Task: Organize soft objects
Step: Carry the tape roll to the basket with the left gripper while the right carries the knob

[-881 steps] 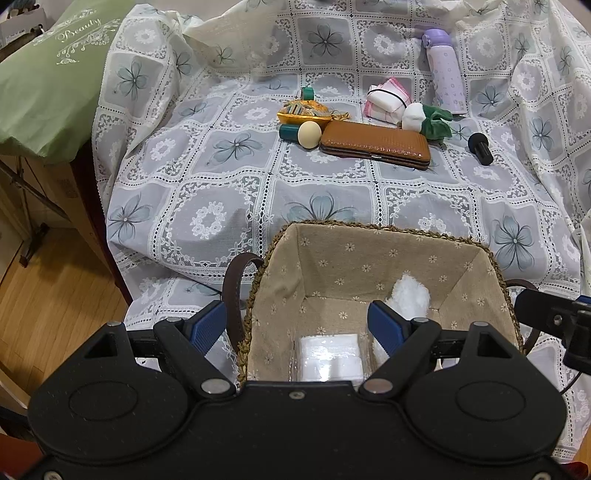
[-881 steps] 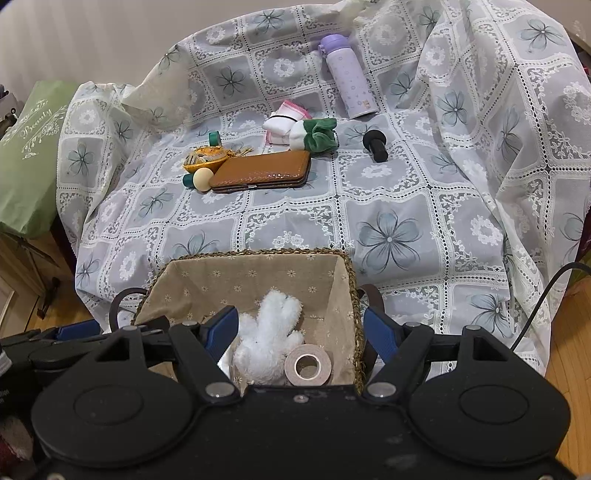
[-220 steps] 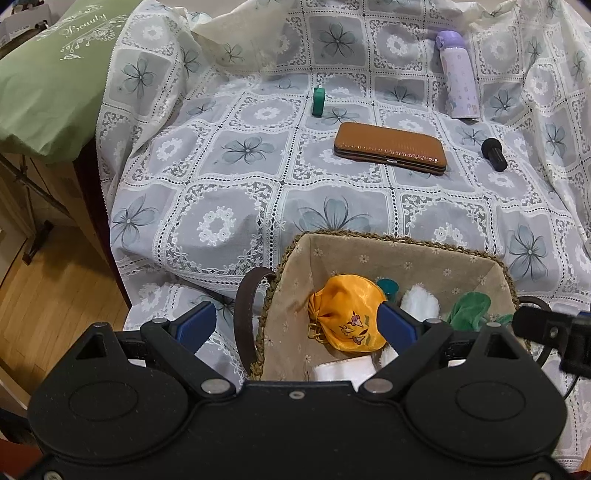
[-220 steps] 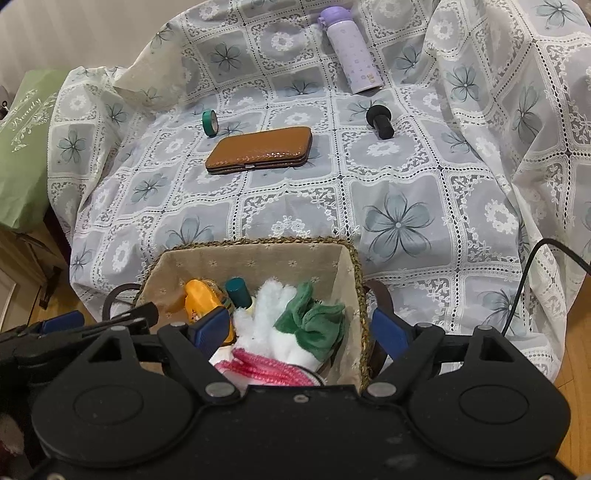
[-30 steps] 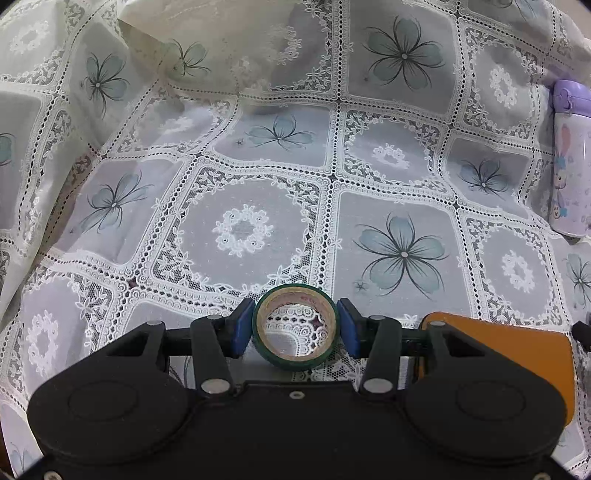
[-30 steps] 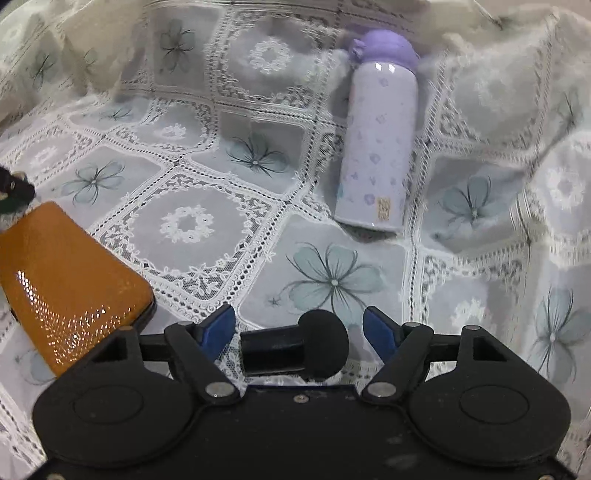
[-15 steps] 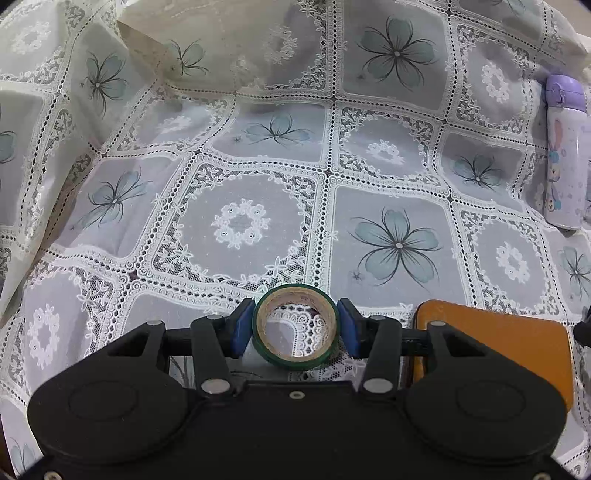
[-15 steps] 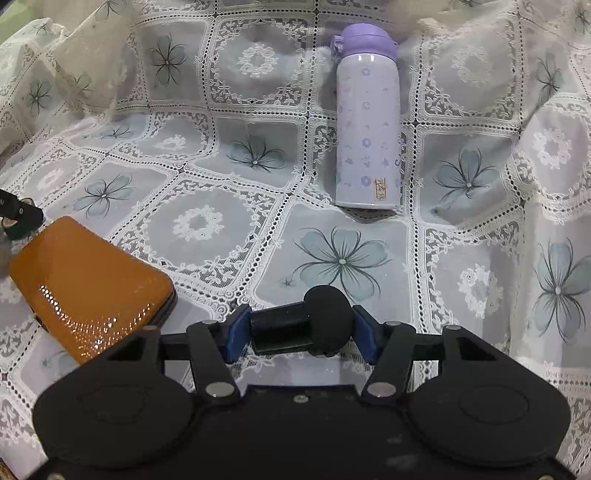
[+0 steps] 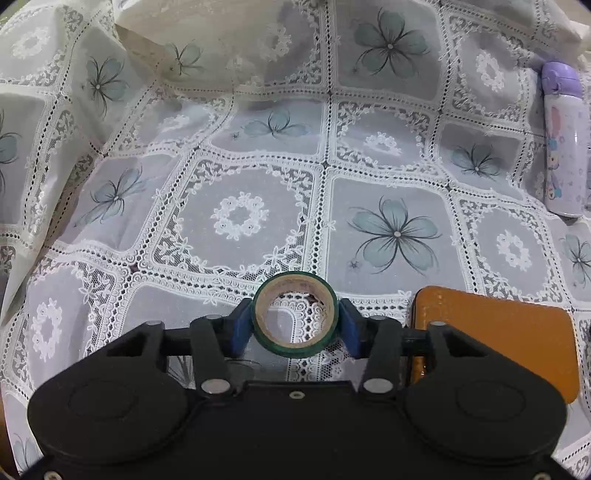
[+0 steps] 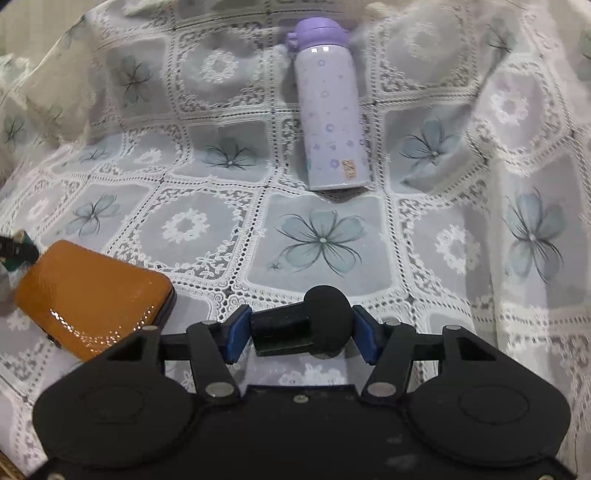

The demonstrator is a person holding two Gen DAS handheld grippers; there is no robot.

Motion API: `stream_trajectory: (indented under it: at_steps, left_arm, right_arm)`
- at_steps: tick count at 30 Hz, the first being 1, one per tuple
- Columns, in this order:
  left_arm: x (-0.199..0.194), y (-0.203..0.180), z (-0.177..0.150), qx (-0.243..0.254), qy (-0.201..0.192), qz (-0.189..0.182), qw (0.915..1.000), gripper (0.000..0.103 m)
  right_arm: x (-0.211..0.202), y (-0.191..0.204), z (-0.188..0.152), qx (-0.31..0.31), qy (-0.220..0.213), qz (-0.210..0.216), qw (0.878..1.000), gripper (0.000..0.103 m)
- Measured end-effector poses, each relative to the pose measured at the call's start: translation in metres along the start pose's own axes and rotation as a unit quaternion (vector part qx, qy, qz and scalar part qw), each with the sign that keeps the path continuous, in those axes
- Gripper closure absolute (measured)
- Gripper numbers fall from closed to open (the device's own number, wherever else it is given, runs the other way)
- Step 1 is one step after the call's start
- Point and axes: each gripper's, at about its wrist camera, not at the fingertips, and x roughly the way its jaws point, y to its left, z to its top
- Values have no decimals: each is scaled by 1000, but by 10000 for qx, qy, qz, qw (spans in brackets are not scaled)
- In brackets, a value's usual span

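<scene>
Left wrist view: your left gripper (image 9: 295, 325) is pinching the green tape roll (image 9: 295, 315), fingers (image 9: 239, 328) closed on its sides, above the lace cloth (image 9: 236, 218), the orange case (image 9: 495, 332) just right.

Right wrist view: your right gripper (image 10: 299, 332) is clamping the black foam-tipped microphone (image 10: 306, 325) crosswise; the purple bottle (image 10: 330, 118) is lying well beyond.

A white lace cloth (image 9: 240, 218) printed with grey-blue flowers drapes the whole surface, rising in soft folds at the back. Even indoor light falls across it. A sliver of pale ribbed wall (image 10: 33, 22) shows at the right wrist view's top left corner.
</scene>
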Motion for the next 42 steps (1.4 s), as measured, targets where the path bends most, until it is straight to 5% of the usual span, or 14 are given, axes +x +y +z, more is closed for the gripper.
stream_trajectory:
  at_steps: [11, 23, 42]
  left_arm:
    - [-69, 8, -22, -215, -247, -336, 9989, 56]
    - [-163, -12, -96, 24, -270, -646, 9975, 55]
    - [-210, -22, -186, 99, 133, -585, 9982, 55]
  right_arm:
    - [-80, -8, -13, 884, -174, 71, 9959, 46]
    - [-186, 18, -57, 1346, -441, 767, 9869, 46]
    - [-266, 56, -125, 1295, -316, 1152, 9844, 45]
